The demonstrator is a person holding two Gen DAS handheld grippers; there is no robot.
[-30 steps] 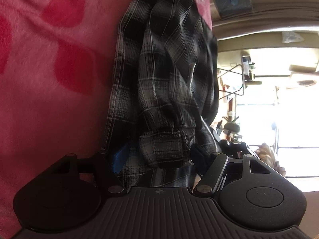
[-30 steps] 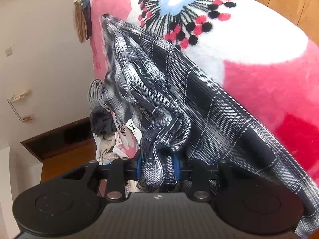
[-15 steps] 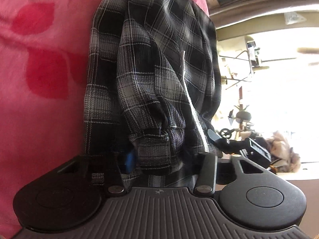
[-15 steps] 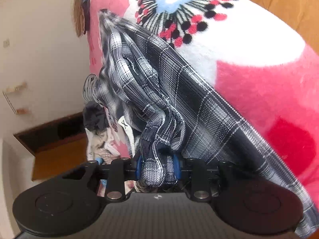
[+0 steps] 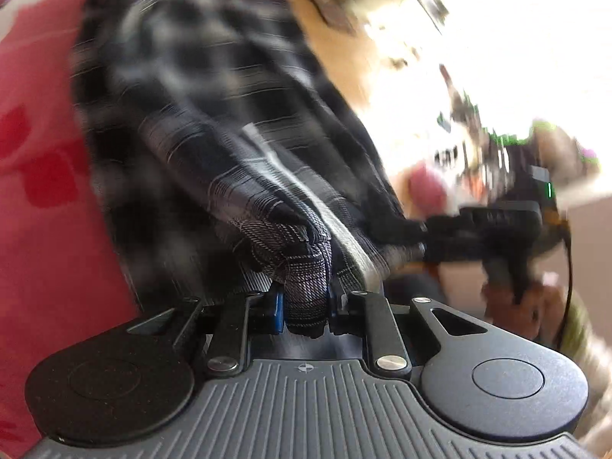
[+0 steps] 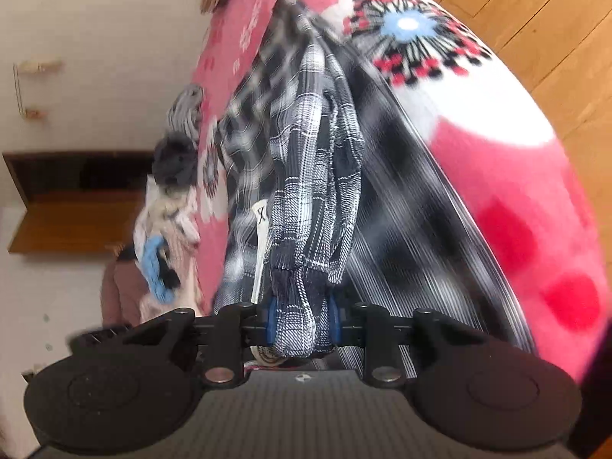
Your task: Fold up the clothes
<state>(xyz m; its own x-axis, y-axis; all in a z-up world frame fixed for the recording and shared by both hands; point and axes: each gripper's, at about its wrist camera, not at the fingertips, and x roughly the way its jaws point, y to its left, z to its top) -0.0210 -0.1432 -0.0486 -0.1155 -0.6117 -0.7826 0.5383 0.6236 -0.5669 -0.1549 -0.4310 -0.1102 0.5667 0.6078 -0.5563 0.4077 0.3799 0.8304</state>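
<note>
Left gripper (image 5: 304,302): your jaws are closing on a bunched fold of the plaid shirt (image 5: 214,122).
Right gripper (image 6: 300,317): closing on another bunch.
Shirt: draped over the pink blanket (image 6: 508,176), toward 12 o'clock.
Progress: still rumpled; folding remains.

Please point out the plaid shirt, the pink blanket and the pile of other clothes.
plaid shirt (image 6: 306,199), right wrist view, bunched fold above the pads.
pink blanket (image 6: 516,176), right wrist view, bare pink area.
pile of clothes (image 6: 168,229), right wrist view, pale middle part.

Black-and-white plaid shirt (image 6: 306,176), pink floral blanket (image 6: 508,176), blue-padded black tools
</note>
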